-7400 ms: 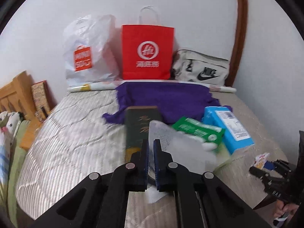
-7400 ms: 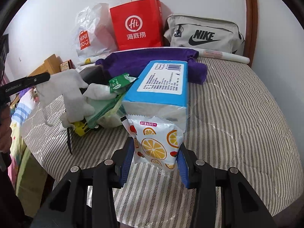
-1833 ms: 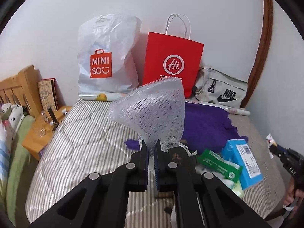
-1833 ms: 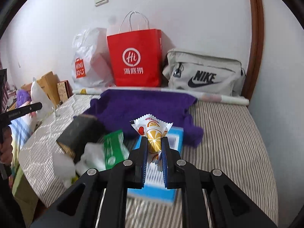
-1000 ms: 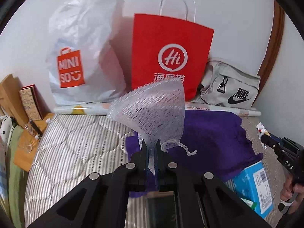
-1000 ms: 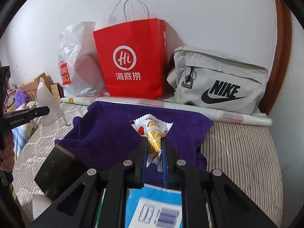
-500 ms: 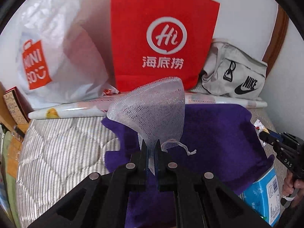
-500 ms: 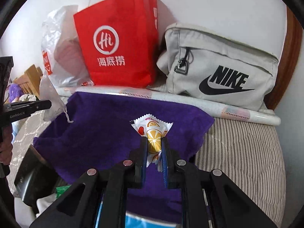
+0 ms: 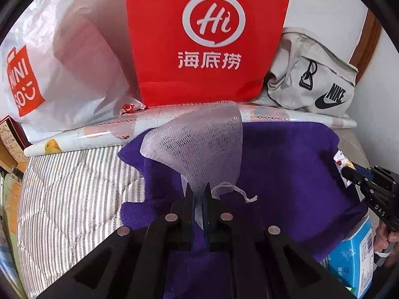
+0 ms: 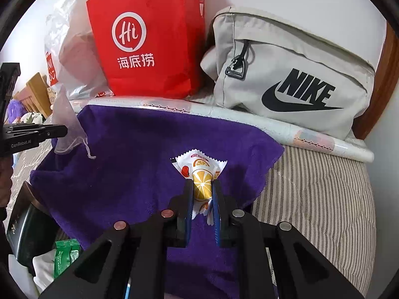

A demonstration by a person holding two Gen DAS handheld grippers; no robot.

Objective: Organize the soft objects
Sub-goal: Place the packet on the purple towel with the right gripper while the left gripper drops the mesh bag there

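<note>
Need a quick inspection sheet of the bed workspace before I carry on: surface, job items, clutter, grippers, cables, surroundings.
Surface: striped quilted bed cover, with a purple towel spread on it.
Job's things: white mesh pouch and orange-print snack packet, both held above the towel.
Clutter: blue tissue pack, green packet, dark box at the bed's near edge.
Grippers: left gripper shut on the pouch; right gripper shut on the packet.
Cables: nothing seen.
Surroundings: red paper bag, white plastic bag, grey Nike bag and a rolled sheet along the wall.
</note>
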